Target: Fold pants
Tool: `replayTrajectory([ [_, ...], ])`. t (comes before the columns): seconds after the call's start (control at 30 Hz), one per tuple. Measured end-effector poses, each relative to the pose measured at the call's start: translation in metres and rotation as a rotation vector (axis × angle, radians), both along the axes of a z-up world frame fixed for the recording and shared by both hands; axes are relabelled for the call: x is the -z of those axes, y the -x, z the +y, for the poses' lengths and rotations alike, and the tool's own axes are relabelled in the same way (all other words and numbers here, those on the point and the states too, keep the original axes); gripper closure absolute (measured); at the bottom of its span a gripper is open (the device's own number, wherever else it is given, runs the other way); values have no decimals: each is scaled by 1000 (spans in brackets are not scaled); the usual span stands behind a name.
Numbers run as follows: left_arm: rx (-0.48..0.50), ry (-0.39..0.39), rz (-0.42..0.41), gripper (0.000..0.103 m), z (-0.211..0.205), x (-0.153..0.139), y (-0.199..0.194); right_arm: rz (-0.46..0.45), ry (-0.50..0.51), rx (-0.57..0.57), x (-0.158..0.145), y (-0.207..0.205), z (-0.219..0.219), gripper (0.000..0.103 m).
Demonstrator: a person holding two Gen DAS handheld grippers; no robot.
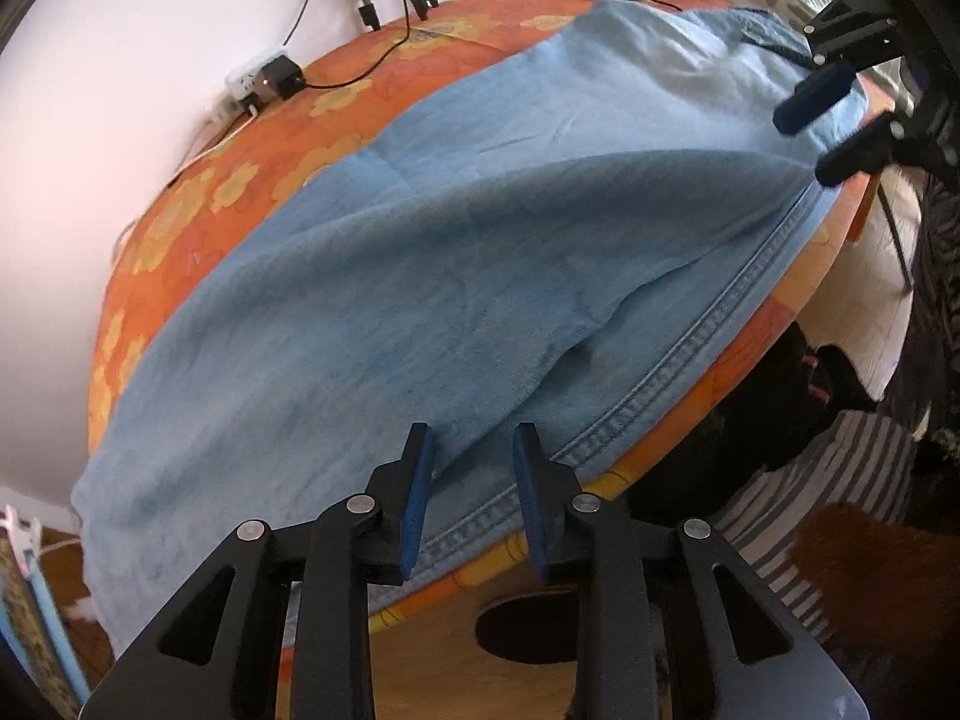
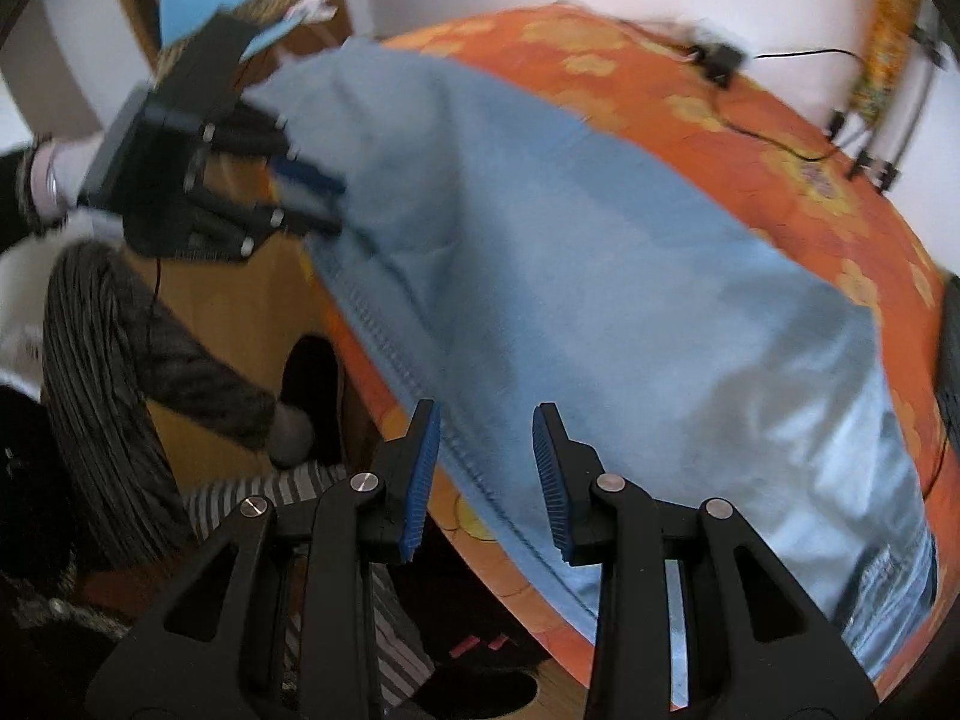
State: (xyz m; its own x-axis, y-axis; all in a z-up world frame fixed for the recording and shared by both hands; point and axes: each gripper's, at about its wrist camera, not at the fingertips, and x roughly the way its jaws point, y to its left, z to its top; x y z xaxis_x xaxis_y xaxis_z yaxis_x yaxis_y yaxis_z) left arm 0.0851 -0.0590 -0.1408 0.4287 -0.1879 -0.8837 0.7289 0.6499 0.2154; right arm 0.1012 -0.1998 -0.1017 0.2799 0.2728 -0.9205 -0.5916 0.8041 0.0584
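Both my grippers, left gripper (image 1: 471, 498) and right gripper (image 2: 487, 480), hang spread over the pants (image 1: 420, 276) seam, pinching nothing. Risk: at 6 o'clock edge, pads grab one layer only; fold skews.

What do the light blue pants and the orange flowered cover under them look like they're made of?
The light blue pants look like denim: a matte, faded weave with a thick double-stitched seam along the near edge. The orange flowered cover looks like printed woven fabric, probably cotton, matte with yellow flowers, stretched over something padded; its exact fibre can't be told.
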Motion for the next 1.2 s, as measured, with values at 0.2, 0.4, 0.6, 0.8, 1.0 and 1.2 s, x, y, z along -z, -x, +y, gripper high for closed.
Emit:
replayTrajectory([
  [0.2,-2,28,-9,98,3,0,-3,14,67,-40,20,2,12,69],
  [0.4,11,52,-35,101,11,-14,2,-16,143,-86,25,7,19,68],
  [0.6,5,75,-47,103,25,-35,11,-34,189,-103,28,7,21,68],
  [0.8,-53,94,-32,103,38,-36,8,-44,226,-120,32,6,23,82],
  [1.0,-258,202,31,87,81,-38,-14,-82,252,-115,26,4,24,90],
  [1.2,-510,327,55,63,148,-47,-33,-87,253,-145,22,3,25,90],
])
